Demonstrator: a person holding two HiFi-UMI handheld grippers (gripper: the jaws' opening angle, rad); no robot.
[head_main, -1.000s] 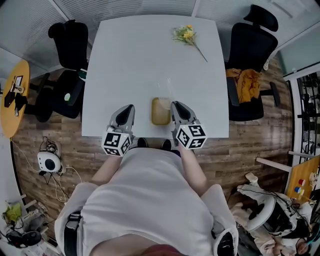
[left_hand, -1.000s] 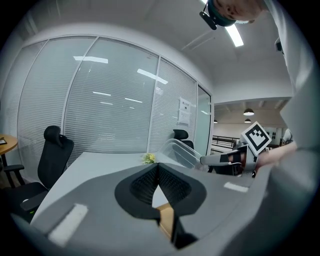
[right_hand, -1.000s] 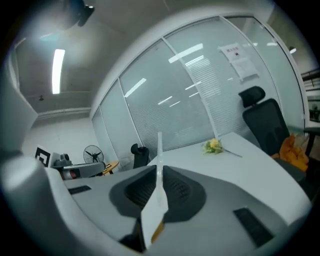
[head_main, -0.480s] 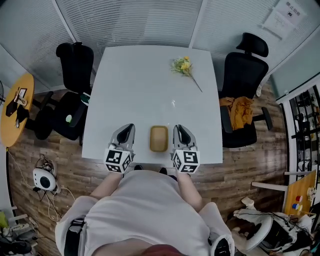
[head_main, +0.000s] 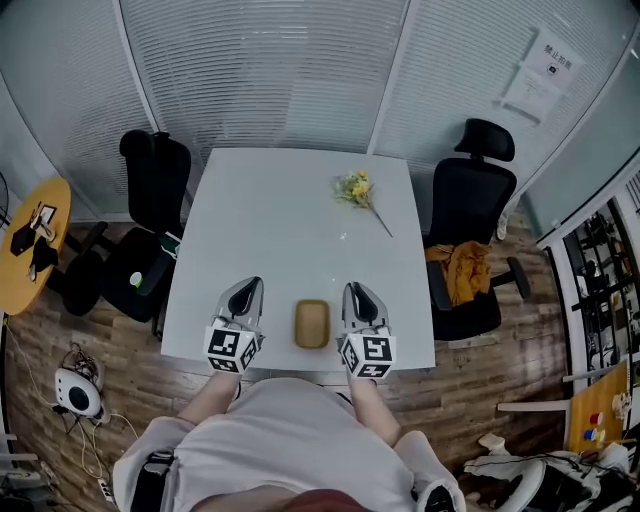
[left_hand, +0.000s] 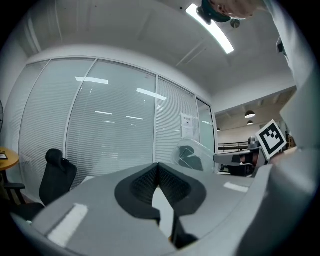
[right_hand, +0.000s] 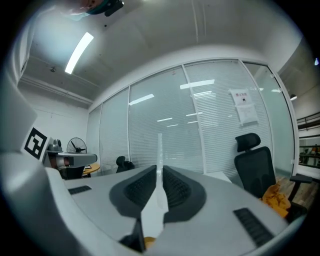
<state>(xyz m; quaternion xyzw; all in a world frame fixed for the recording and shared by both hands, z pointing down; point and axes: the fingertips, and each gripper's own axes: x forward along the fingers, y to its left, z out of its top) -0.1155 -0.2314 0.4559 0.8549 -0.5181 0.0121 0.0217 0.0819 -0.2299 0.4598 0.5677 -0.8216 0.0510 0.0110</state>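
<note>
- Right gripper (right_hand: 160, 169) is clamped on a thin clear plastic lid (left_hand: 194, 154), and the lid's edge pokes up between the jaws.
- Left gripper (left_hand: 159, 167) is pinched closed as well, but I can't spot anything in it.
- Tan box (head_main: 311, 323) sits lower middle of the head view, between both grippers, right by the near edge of the white table (head_main: 270, 220).
- My worry: that flimsy plastic could slip or crease in the grip. With nothing pinning the box, any tug could drag it off the table edge.
- Flower sprig (head_main: 357, 189) is upper middle, well apart, so no trouble there.
</note>
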